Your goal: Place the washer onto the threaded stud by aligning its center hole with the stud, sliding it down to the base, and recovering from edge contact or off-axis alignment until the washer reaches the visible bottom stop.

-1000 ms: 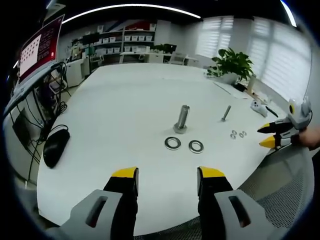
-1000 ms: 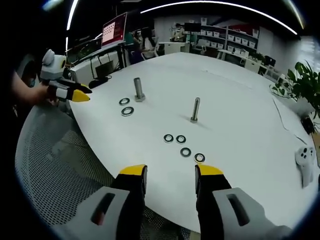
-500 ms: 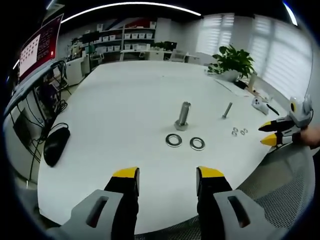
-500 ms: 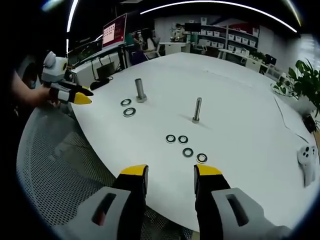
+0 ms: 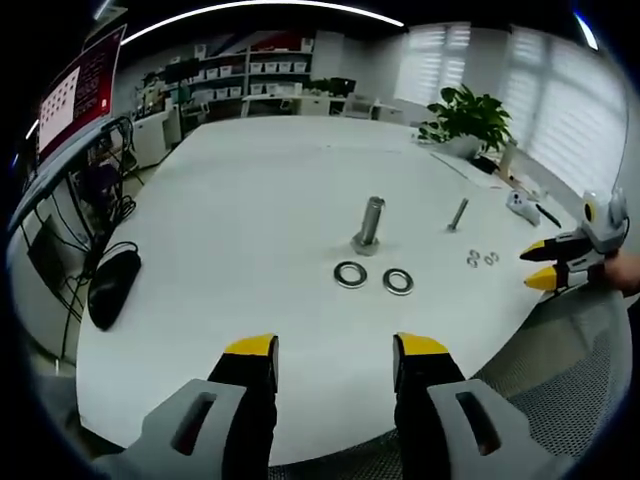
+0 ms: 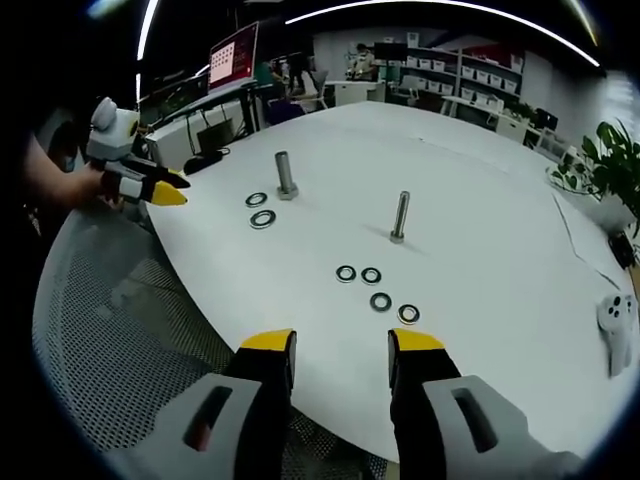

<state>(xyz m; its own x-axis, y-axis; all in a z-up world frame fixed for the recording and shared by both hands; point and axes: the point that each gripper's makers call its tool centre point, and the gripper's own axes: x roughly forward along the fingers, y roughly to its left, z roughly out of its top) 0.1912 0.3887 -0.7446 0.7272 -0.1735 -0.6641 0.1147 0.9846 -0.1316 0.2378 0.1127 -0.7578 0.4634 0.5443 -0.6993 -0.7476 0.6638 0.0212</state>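
A thick threaded stud (image 5: 369, 224) stands upright on the white table (image 5: 250, 230), with two large washers (image 5: 350, 274) (image 5: 397, 281) lying just in front of it. A thinner stud (image 5: 458, 214) stands further right, beside several small washers (image 5: 480, 260). My left gripper (image 5: 335, 350) is open and empty at the table's near edge. In the right gripper view the thin stud (image 6: 399, 217) rises behind several small washers (image 6: 378, 290); the thick stud (image 6: 285, 176) and its large washers (image 6: 261, 210) lie to the left. My right gripper (image 6: 340, 345) is open and empty.
A black mouse (image 5: 112, 289) and cables lie at the table's left edge. A white controller (image 6: 618, 322) rests at the right. A potted plant (image 5: 465, 122) stands at the far side. A grey mesh chair (image 6: 120, 320) sits beside the table's near edge.
Both views have shifted slightly as the hands moved; the studs and washers lie where they were. Both grippers stay open.
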